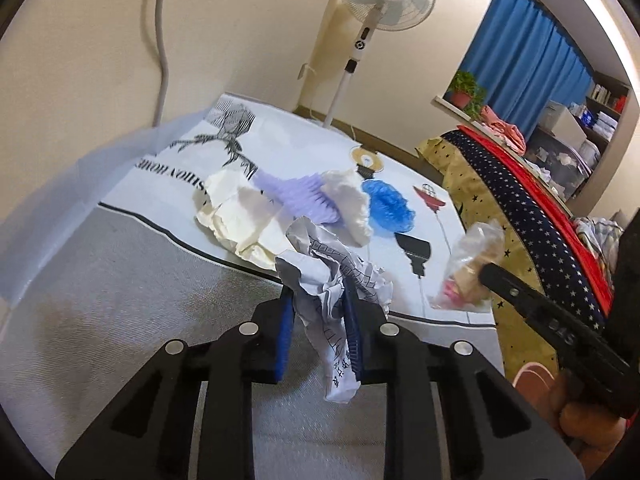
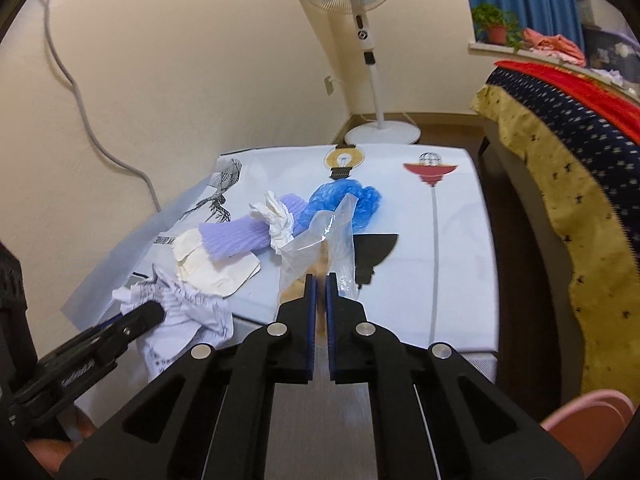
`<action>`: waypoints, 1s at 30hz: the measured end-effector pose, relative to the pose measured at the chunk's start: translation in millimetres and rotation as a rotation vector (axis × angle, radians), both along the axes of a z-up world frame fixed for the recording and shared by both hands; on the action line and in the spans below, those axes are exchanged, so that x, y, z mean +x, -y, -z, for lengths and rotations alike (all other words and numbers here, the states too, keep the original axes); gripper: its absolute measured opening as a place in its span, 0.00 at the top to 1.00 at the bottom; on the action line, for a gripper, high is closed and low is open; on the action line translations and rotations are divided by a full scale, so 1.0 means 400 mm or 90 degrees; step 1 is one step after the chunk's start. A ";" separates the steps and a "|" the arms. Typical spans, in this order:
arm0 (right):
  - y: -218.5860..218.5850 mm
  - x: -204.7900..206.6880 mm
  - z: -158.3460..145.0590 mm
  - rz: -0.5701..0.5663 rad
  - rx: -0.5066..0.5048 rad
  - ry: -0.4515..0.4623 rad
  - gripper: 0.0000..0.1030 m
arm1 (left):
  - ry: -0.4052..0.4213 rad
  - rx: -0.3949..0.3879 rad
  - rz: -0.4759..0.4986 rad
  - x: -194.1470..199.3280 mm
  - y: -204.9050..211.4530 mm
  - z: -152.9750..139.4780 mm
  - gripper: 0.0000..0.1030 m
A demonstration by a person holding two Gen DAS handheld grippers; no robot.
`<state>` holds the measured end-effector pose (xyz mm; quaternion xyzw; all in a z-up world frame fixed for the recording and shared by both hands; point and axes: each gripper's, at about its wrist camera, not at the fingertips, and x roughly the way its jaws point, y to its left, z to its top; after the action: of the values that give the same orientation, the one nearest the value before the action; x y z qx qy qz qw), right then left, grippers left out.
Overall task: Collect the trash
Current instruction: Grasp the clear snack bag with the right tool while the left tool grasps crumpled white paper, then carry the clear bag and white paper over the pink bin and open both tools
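My left gripper [image 1: 318, 292] is shut on a crumpled printed paper [image 1: 332, 276] and holds it above the table; the paper also shows in the right wrist view [image 2: 188, 316]. My right gripper [image 2: 319, 280] is shut on a clear plastic bag [image 2: 324, 240] with brownish contents, also seen in the left wrist view [image 1: 468, 264]. On the white printed tablecloth [image 2: 452, 248] lie a purple foam net [image 2: 240, 236], a blue plastic cover [image 2: 344, 204], a white crumpled tissue [image 2: 276, 220] and cream paper packaging [image 2: 212, 268].
A standing fan [image 2: 360, 20] is behind the table by the wall. A bed with yellow, navy and red covers [image 2: 568, 160] stands to the right. A grey cable [image 2: 80, 92] hangs on the left wall. Blue curtains and a potted plant [image 2: 496, 24] are at the back right.
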<state>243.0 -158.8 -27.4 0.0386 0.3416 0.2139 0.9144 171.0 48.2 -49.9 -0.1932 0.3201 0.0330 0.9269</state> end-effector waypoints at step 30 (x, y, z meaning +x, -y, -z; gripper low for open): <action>0.268 -0.452 -0.172 0.184 0.002 0.076 0.95 | 0.076 0.088 0.091 -0.252 0.162 -0.160 0.78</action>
<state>62.3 -265.9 41.5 0.0759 0.2769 0.0822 0.9544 70.3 -16.4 14.1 -0.1070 0.2739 -0.0226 0.9555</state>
